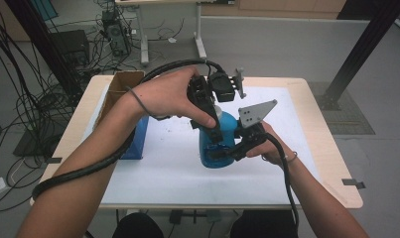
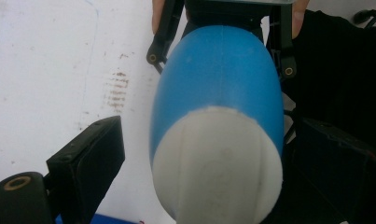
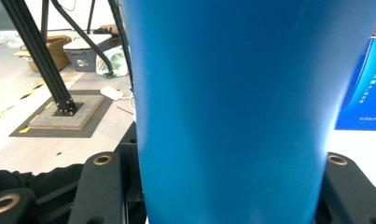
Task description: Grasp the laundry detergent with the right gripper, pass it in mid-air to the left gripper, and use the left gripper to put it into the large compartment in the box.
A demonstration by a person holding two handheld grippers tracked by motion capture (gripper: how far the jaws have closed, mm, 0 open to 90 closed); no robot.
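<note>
High view: right gripper [image 1: 226, 151] clamps the blue bottle [image 1: 218, 141]; left gripper [image 1: 207, 106] spread around its white cap [image 2: 218, 163].

blue bottle [image 1: 218, 144] with white cap [image 2: 218, 163]. black grippers: left gripper [image 1: 206, 106], right gripper [image 1: 237, 146]. white sheet [image 1: 163, 163] with brownish smudges over light wood table [image 1: 326, 148]. blue box [image 1: 138, 139], brown cardboard box [image 1: 124, 82].

White lettering on blue box [image 3: 365, 88], too small to read
</note>
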